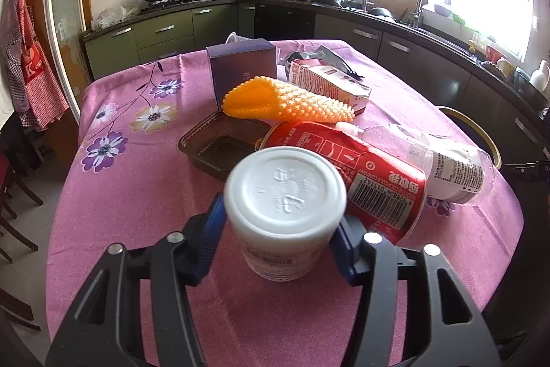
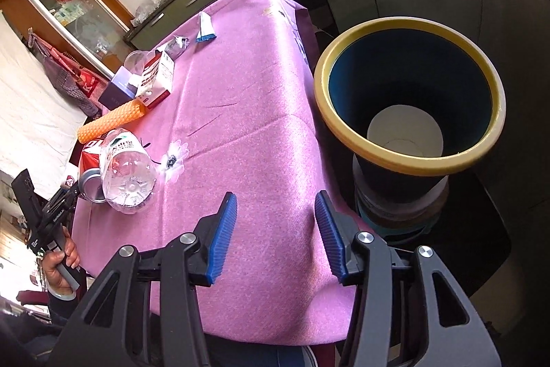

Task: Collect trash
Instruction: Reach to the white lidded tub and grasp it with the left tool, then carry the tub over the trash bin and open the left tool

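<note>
Two blue pads of the left gripper (image 1: 280, 229) press on the sides of a white cup (image 1: 285, 205), which stands upside down on the pink tablecloth (image 1: 137, 195), its embossed base facing up. Just behind the cup lies a crushed red can (image 1: 347, 167), touching it, with a clear plastic bottle (image 1: 436, 160) on its side right of the can. Left of the can sits a dark brown tray (image 1: 220, 147); beyond it, an orange knobbly sleeve (image 1: 288, 100), then a milk carton (image 1: 326, 81) and a purple box (image 1: 240, 64). Over on the other side, the right gripper (image 2: 276, 229) has its jaws partly apart with nothing between them, above the tablecloth's edge. Right of it stands the bin (image 2: 409, 160), yellow-rimmed, a white disc showing at its bottom.
</note>
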`<state>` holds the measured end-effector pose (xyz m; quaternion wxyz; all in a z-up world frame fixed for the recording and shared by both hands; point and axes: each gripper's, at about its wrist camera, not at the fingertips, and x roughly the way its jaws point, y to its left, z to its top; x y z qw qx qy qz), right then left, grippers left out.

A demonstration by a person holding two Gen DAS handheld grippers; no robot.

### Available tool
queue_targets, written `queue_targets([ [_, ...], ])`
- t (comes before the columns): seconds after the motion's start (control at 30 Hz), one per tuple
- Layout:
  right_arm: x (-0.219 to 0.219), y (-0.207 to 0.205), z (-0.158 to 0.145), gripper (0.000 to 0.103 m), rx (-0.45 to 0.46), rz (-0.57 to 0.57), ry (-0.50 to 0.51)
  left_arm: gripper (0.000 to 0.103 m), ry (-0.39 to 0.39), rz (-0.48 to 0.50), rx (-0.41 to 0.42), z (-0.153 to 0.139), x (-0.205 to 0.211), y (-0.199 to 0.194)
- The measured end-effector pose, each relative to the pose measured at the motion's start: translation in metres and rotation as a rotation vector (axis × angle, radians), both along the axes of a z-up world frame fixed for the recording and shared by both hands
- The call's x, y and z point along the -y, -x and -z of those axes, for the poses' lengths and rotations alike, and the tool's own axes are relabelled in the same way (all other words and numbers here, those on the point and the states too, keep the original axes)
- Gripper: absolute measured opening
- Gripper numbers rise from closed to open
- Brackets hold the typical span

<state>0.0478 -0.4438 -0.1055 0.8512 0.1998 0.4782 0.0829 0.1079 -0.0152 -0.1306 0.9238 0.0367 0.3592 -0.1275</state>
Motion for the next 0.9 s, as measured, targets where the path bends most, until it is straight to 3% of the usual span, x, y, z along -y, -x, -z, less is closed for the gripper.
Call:
queue_targets([
  [0.33,-0.008,-0.008,-0.001,0.051,0.016,-0.015,0.002,0.045,0.006,0.011,0.026,-0.007,0.0,0.009],
  [0.57,-0.005,-0.008,-0.003,0.051,0.035,-0.003,0.001,0.045,0.007,0.031,0.067,-0.038,0.002,0.026],
  [0.73,0.013,0.0,-0.012,0.051,0.069,0.053,0.016,0.045,0.023,0.127,0.093,-0.075,0.031,0.033],
  [0.9,0.044,0.021,-0.018,0.051,0.107,0.129,0.007,0.045,0.069,0.273,0.106,-0.105,0.092,0.021],
])
